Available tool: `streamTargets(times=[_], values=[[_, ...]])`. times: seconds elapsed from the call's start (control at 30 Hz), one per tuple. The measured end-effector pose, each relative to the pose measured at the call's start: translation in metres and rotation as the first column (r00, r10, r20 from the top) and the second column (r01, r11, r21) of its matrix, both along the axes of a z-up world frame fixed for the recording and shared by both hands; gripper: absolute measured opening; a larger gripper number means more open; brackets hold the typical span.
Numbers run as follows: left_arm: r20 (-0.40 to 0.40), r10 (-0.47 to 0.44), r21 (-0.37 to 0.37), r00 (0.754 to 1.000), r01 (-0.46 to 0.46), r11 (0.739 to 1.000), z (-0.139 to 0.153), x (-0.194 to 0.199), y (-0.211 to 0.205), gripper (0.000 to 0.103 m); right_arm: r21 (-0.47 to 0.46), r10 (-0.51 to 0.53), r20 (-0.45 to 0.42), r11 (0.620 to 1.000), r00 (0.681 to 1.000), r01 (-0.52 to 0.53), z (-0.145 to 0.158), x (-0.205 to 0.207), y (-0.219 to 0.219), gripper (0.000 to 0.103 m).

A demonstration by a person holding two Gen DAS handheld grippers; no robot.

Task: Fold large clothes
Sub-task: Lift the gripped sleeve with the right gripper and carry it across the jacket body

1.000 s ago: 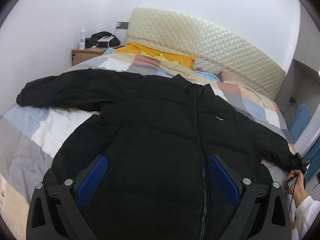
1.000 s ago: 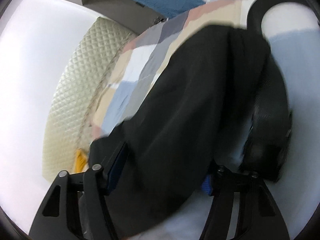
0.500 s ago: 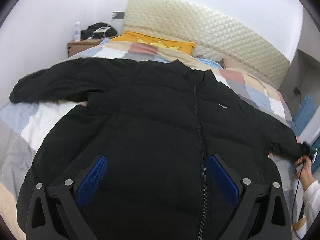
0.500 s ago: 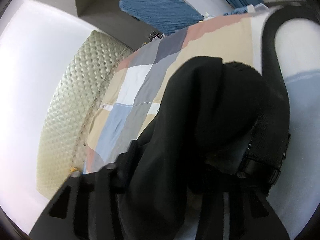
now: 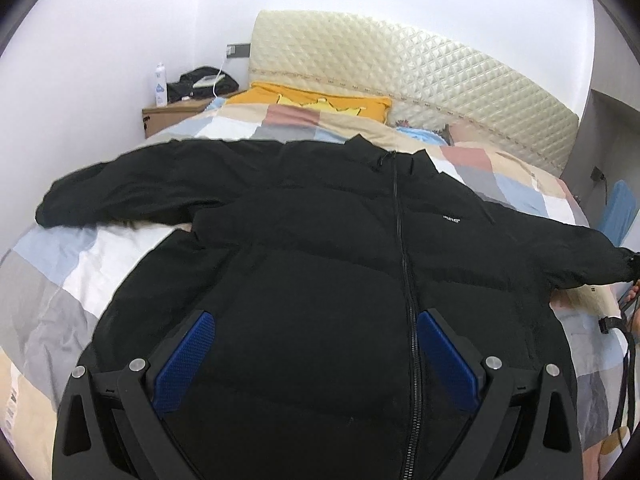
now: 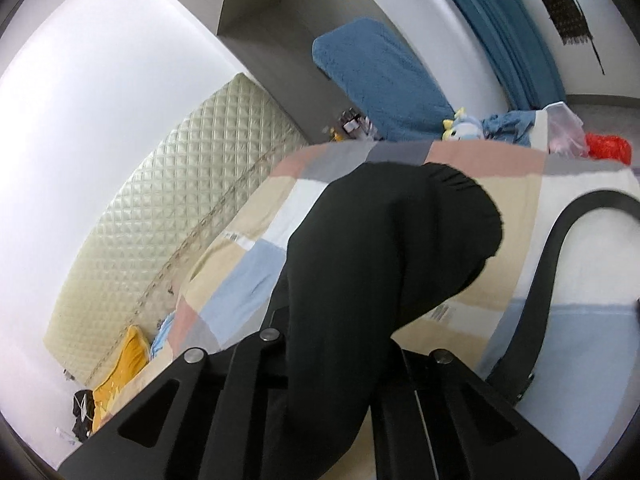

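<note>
The black jacket (image 5: 320, 264) lies spread, front up, on the patchwork quilt (image 5: 60, 264). Your right gripper (image 6: 332, 344) is clenched on its sleeve cuff (image 6: 404, 248); carry it across the chest without dragging. Left gripper (image 5: 316, 356) hovers, jaws apart.

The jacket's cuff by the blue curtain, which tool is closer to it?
Right. The right tool is shut on that sleeve just behind the cuff. The left tool hangs open above the jacket's middle.
</note>
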State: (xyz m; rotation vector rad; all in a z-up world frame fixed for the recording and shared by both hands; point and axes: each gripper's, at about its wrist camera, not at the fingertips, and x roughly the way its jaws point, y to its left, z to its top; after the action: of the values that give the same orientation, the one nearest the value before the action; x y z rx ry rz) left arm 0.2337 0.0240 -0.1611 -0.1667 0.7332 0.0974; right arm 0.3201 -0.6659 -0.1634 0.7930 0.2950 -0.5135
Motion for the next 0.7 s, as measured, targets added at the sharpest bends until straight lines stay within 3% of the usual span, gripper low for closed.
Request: streamTargets(times=[0.23, 0.27, 0.37, 0.43, 0.57, 0.7], values=[[0.014, -0.010, 0.042, 1.000, 0.010, 0.999, 0.005, 0.003, -0.008, 0.102, 0.022, -0.033, -0.012, 0.999, 0.999, 0.034, 0.008, 0.001, -0.018, 0.008], [0.014, -0.009, 0.064, 1.000, 0.008, 0.998, 0.006, 0.004, -0.009, 0.102, 0.015, -0.031, -0.021, 0.999, 0.999, 0.031, 0.011, 0.001, -0.016, 0.008], [0.040, 0.019, 0.232, 0.999, -0.028, 0.972, 0.011, 0.004, -0.012, 0.102, -0.041, 0.005, -0.027, 0.999, 1.000, -0.006, 0.032, 0.001, -0.010, 0.008], [0.065, 0.026, 0.267, 0.998, -0.043, 0.963, 0.013, -0.001, -0.006, 0.102, -0.070, 0.023, -0.027, 0.997, 0.999, -0.025, 0.047, 0.000, -0.004, 0.008], [0.028, 0.021, 0.221, 0.999, -0.027, 0.975, 0.014, -0.001, 0.008, 0.102, -0.152, 0.056, -0.044, 0.986, 0.997, -0.062, 0.088, -0.004, 0.021, 0.008], [0.060, 0.003, 0.231, 0.998, -0.017, 0.973, 0.021, -0.012, 0.011, 0.102, -0.277, 0.100, -0.082, 0.954, 0.992, -0.119, 0.137, -0.004, 0.062, 0.008]])
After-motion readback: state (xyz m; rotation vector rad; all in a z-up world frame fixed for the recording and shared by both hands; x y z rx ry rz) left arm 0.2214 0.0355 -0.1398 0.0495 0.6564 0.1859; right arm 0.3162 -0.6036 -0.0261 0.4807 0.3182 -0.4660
